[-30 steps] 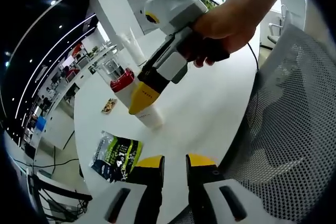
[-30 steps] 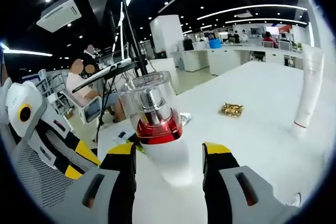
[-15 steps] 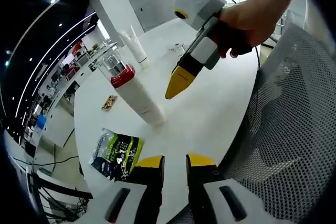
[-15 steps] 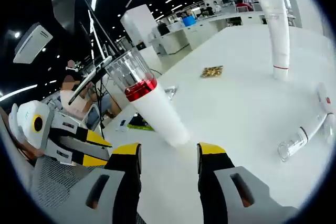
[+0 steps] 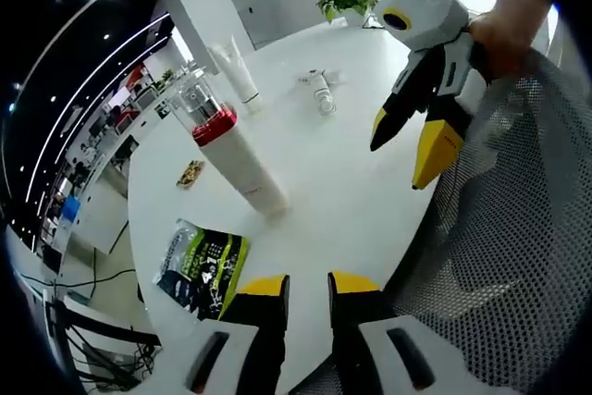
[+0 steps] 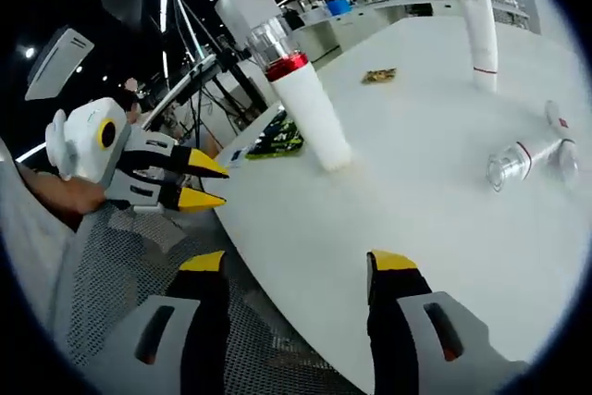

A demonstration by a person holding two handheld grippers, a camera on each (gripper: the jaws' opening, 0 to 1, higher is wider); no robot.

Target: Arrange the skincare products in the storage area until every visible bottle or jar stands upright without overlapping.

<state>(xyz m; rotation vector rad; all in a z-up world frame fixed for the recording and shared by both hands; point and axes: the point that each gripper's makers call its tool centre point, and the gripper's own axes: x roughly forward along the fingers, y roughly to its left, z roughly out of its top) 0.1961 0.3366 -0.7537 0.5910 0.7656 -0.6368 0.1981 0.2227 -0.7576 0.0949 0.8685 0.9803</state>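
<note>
White pump bottle upright, label unreadable

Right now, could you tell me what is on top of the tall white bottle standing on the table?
The tall white bottle carries a red collar and a clear cap with a silvery pump inside. Beneath its base, the white table surface is covered and cannot be seen.

The small golden thing on the table is too small to identify, perhaps a wrapped sweet, and the green packet's print is unreadable.
</note>
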